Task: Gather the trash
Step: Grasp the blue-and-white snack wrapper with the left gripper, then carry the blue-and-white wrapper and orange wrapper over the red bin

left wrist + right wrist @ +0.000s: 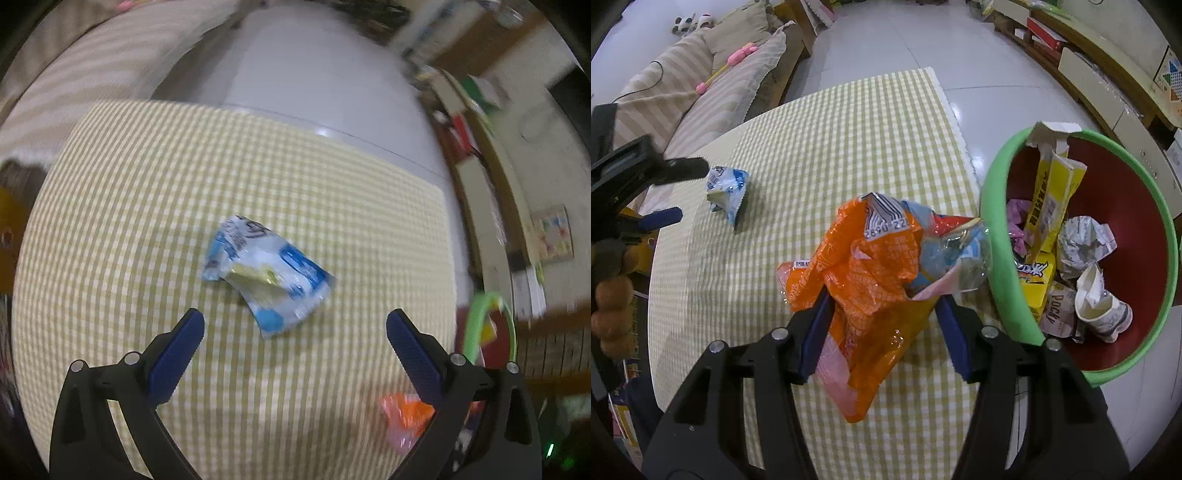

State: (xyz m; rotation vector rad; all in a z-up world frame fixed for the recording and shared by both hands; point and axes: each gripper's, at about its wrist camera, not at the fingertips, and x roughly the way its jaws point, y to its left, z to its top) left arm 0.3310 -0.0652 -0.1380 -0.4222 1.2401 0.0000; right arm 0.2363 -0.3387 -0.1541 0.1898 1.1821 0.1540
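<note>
- Trash on the yellow-and-white checked tablecloth (820, 155): a crumpled blue-and-white plastic wrapper (264, 275) lies flat just ahead of the left gripper (295, 325), between the lines of its two blue-padded fingers but apart from both; its print is too blurred to read.
- The left gripper's jaws stand wide apart with nothing between the pads. In the right wrist view it shows at the far left edge, mostly cut off by the frame.
- The right gripper (882, 325) is clamped on a crinkled orange plastic bag (871, 273), which bulges up between the pads and hides their tips; clear and pale blue film is bunched in with it.
- Just right of that gripper, the round bin with a green rim and red inside (1001, 258) holds yellow cartons, balled paper and a squashed cup; its near edge is hidden behind the gripper's black arm.
</note>
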